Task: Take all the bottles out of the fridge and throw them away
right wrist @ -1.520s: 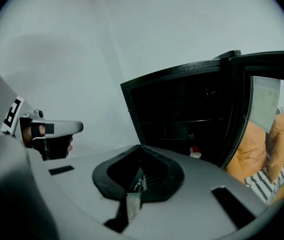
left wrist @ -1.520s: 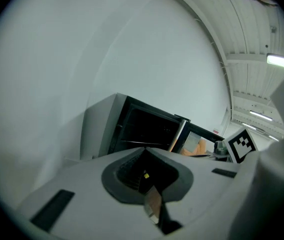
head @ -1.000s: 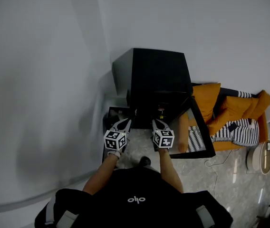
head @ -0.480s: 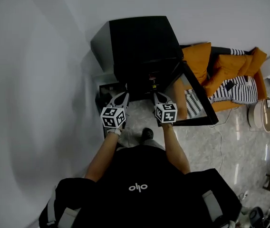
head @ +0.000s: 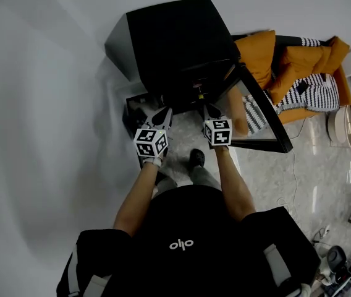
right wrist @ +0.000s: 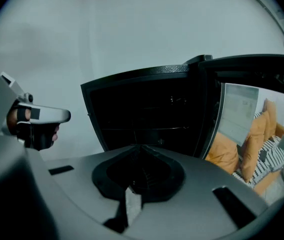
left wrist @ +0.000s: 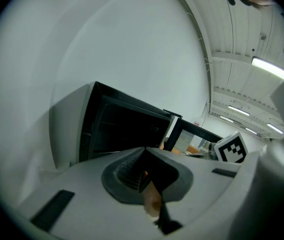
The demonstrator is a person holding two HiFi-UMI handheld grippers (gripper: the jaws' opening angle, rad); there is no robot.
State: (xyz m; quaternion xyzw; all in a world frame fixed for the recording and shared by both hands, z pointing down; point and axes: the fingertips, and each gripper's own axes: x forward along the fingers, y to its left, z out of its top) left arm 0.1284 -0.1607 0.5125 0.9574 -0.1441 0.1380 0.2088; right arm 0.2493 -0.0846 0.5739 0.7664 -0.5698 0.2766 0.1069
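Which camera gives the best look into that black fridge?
The right gripper view: it looks straight into the open fridge, dark inside. The left gripper view sees it obliquely; the head view shows mostly its top.

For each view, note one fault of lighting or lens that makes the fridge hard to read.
Head view: the wide lens bends the wall, and the fridge is flat black. Left gripper view: black corners ring the picture, and a ceiling light glares. Right gripper view: the fridge's inside is too dark to show what it holds.
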